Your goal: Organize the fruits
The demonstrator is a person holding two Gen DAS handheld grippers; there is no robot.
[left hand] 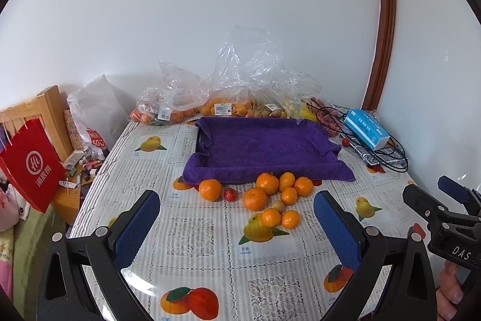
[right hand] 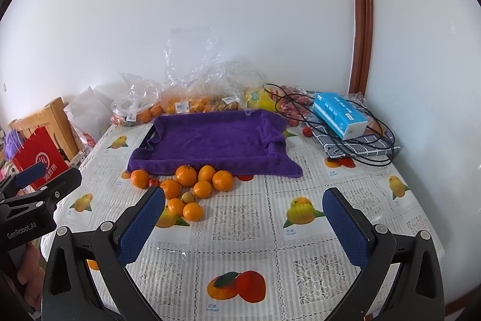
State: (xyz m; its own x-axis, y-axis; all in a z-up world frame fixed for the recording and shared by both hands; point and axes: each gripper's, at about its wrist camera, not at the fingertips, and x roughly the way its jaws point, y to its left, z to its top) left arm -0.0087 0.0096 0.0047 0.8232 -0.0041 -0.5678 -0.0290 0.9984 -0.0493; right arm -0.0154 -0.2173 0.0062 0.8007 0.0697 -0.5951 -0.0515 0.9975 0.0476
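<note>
Several loose oranges [left hand: 267, 183] [right hand: 186, 175] lie in a cluster on the table, just in front of a tray lined with a purple towel [left hand: 261, 148] [right hand: 210, 140]. A small red fruit [left hand: 230, 194] [right hand: 154, 182] and a pale yellowish fruit [left hand: 278, 205] [right hand: 188, 197] sit among them. My left gripper [left hand: 237, 209] is open above the near table, short of the cluster, with nothing between its blue pads. My right gripper [right hand: 244, 206] is open too, to the right of the oranges. Each gripper shows at the edge of the other's view.
Clear plastic bags of fruit [left hand: 228, 92] [right hand: 192, 92] line the wall behind the tray. A blue tissue pack [left hand: 365, 128] [right hand: 339, 115], black cable and a checked cloth [right hand: 354, 146] fill the back right corner. A red paper bag [left hand: 30, 164] hangs off the table's left side.
</note>
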